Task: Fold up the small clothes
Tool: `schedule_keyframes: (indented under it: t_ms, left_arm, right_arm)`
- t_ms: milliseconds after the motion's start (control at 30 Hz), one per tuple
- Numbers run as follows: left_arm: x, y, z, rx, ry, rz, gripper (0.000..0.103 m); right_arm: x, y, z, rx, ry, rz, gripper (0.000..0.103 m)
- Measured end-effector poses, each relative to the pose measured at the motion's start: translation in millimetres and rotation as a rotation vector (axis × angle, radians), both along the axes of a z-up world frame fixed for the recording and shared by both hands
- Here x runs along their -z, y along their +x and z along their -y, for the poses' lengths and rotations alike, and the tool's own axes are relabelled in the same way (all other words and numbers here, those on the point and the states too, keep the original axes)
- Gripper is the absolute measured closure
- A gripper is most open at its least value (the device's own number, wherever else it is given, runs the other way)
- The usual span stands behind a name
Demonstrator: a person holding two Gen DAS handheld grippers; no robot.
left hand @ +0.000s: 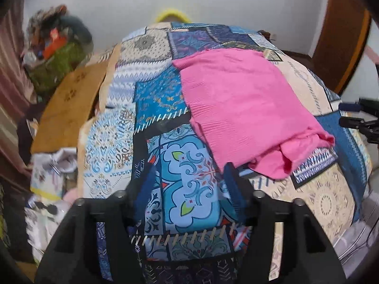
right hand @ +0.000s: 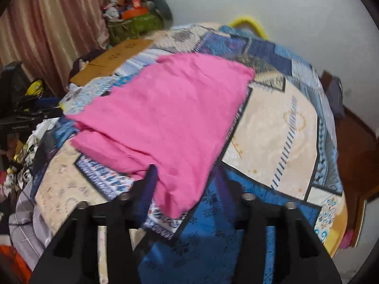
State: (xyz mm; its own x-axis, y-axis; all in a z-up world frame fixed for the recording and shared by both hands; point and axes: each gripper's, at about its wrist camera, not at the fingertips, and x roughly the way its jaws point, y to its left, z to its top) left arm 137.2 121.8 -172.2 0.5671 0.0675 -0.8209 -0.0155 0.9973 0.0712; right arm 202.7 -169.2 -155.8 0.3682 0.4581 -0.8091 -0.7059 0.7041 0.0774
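Observation:
A pink garment [left hand: 244,108] lies partly folded on a patchwork blue and beige bedspread [left hand: 184,189]. In the left wrist view my left gripper [left hand: 187,168] is open and empty, hovering over the bedspread just short of the garment's near left corner. In the right wrist view the same pink garment [right hand: 165,118] fills the middle. My right gripper [right hand: 184,170] is open, its fingers either side of the garment's near corner, not closed on it. The right gripper also shows at the right edge of the left wrist view [left hand: 357,118].
A brown cardboard sheet [left hand: 68,108] lies at the bed's far left. A green basket heaped with clutter [left hand: 56,54] stands by pink curtains [right hand: 47,23]. A yellow hoop [left hand: 170,15] shows behind the bed. A wooden door [left hand: 341,40] is at the right.

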Motion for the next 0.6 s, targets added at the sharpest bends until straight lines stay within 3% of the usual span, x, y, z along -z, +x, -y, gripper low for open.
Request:
schedule_keyframes:
  t_ms: [67,300,400,533,600]
  left_arm:
    - [1.4,-3.4,8.5,0.034,0.030,-0.001,0.032]
    - [33.8,8.0,37.2,0.131,0.124,-0.066,0.031]
    - [36.7,18.0,43.5,0.169,0.186,-0.006,0.022]
    - [42.9,37.4,50.1,0.209,0.236,0.018,0.021]
    - [44.9,44.5,54.6,0.232,0.236,0.018,0.029]
  right_arm:
    - [2.5,-5.7,-7.1,-0.038,-0.023,0.007,0.048]
    - [42.9,-12.5,-27.8,-0.132,-0.136,-0.031,0.048]
    - [53.9,-6.1,-31.1,-0.136,-0.142,-0.041,0.048]
    - [56.9,11.9,-32.0,-0.128,-0.099,-0.080,0.048]
    - [60.2,19.4,-34.0,-0.132,-0.078,-0.105,0.062]
